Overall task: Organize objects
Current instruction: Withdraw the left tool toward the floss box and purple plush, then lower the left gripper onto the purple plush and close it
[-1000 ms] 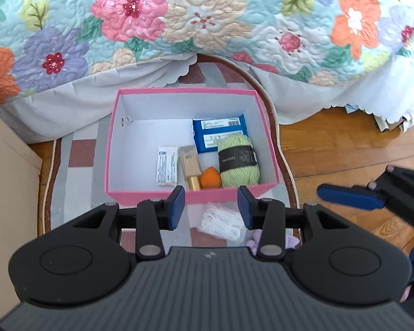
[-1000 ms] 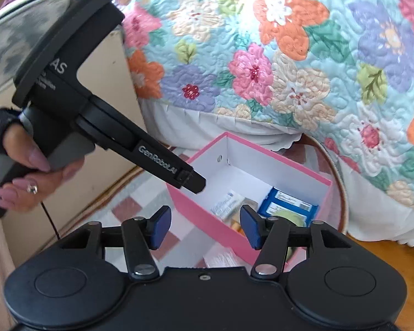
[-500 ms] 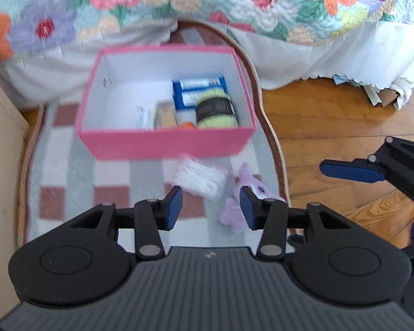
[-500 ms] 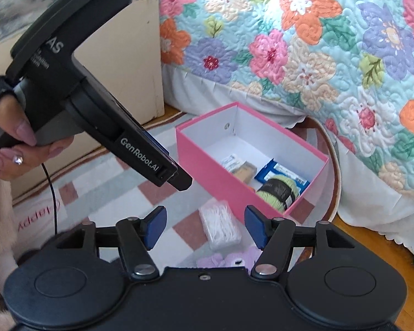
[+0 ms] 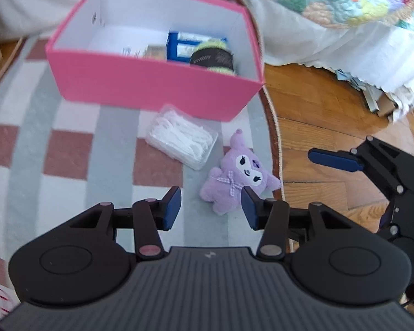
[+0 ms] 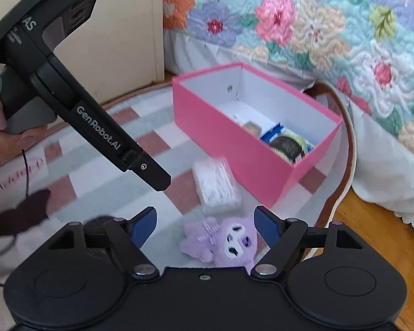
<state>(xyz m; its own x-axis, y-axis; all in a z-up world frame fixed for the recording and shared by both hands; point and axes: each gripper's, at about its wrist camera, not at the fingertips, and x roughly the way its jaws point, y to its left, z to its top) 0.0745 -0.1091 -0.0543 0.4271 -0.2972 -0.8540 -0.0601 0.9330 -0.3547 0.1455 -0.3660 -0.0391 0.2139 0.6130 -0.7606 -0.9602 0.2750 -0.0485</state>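
Note:
A pink box [image 5: 151,82] [image 6: 220,135] stands on the checked rug and holds a green yarn ball [image 5: 215,58], a blue packet [image 5: 185,45] and small items. A clear case of white picks [image 5: 182,140] [image 6: 215,184] lies in front of it. A purple plush toy [image 5: 237,176] [image 6: 223,240] lies beside the case. My left gripper [image 5: 211,208] is open and empty above the rug, just short of the plush. My right gripper [image 6: 205,227] is open and empty over the plush.
A bed with a floral quilt [image 6: 317,27] and white skirt [image 5: 331,35] stands behind the box. A beige cabinet [image 6: 124,41] stands at the left. Bare wood floor [image 5: 331,127] lies right of the rug's edge. Papers [image 5: 372,96] lie under the bed skirt.
Both grippers have pulled back and down from the box. The plush and the case of picks have come into full view near the fingers. The right gripper's jaws are wider.

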